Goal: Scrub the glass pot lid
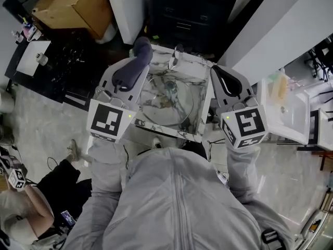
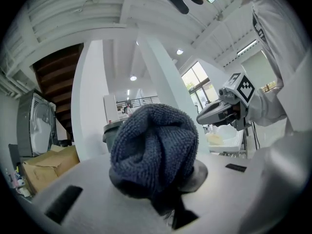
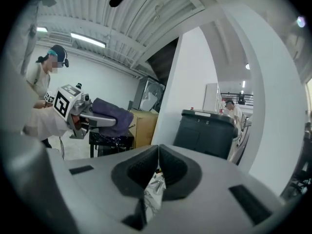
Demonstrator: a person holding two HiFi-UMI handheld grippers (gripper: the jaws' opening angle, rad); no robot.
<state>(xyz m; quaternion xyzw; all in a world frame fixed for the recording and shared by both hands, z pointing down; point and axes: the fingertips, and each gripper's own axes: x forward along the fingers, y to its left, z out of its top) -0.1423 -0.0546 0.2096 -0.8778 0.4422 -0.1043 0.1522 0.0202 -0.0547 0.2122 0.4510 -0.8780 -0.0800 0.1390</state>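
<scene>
The glass pot lid lies in a marble-patterned basin right below me, its knob toward the far side. My left gripper is raised over the basin's left rim, shut on a dark blue cloth that bulges out past the jaws and hides the tips. Over the basin's right rim, my right gripper is shut with its dark pads pressed together and nothing between them. Both grippers hang above the lid without touching it. The cloth also shows in the right gripper view.
A cardboard box and a black table with small items stand at the far left. A white container sits at the right. A person sits on the floor at lower left. A dark bin stands beyond.
</scene>
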